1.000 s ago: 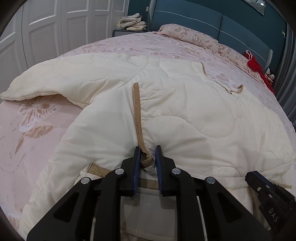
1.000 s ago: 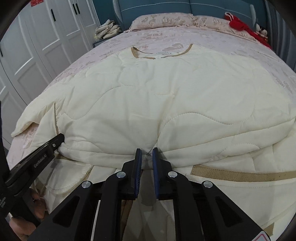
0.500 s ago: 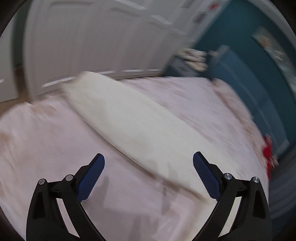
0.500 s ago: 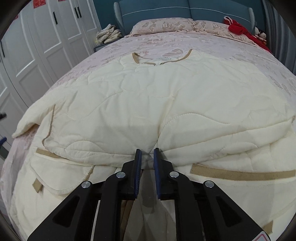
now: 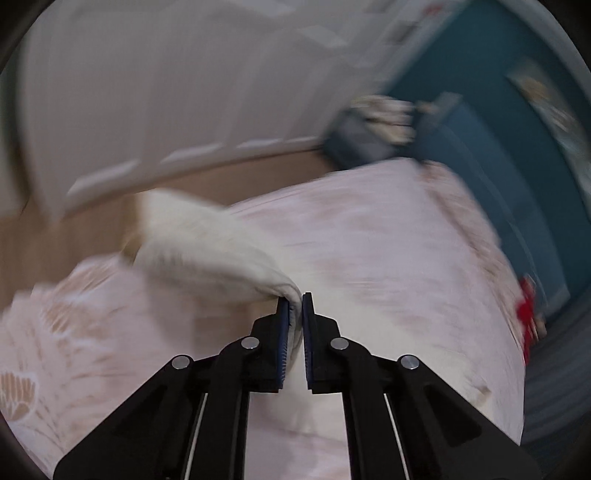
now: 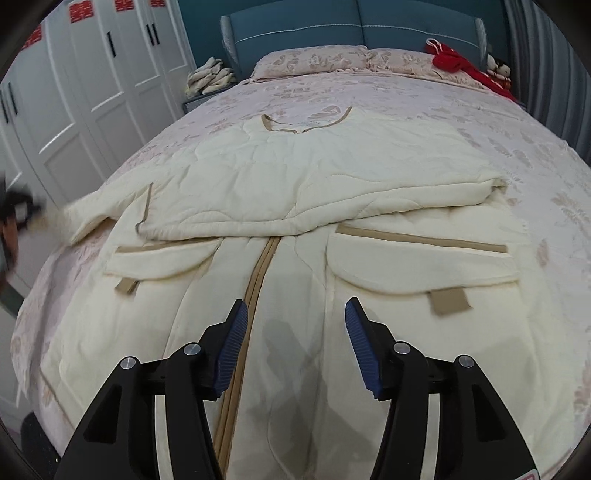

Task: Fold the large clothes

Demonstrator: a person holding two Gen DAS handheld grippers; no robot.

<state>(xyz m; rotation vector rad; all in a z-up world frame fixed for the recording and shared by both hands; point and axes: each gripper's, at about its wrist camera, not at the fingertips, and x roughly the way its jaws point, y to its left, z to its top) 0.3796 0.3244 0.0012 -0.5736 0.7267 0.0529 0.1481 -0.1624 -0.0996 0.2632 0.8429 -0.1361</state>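
A large cream quilted coat [image 6: 295, 184] with tan trim lies on the bed, its upper half folded down over the pockets. In the left wrist view, which is blurred by motion, my left gripper [image 5: 294, 299] is shut on the cream sleeve [image 5: 199, 251], which stretches away to the bed's left edge. The right wrist view shows that sleeve [image 6: 85, 214] at the far left, with a blurred dark shape at its end. My right gripper [image 6: 295, 314] hangs over the coat's front zip, its jaws opening, with nothing pinched between them.
The pink patterned bedspread [image 6: 406, 96] covers the bed, with pillows [image 6: 314, 62] and a red item [image 6: 458, 62] by the teal headboard [image 6: 332, 33]. White wardrobe doors [image 6: 92, 92] stand to the left, with a nightstand holding folded cloth [image 6: 210, 79] beside them. Bare floor [image 5: 74, 229] runs along the bed.
My left gripper let go of the tan trim, opened wide, swung left and shut on the sleeve. My right gripper released the folded edge, drew back and opened.
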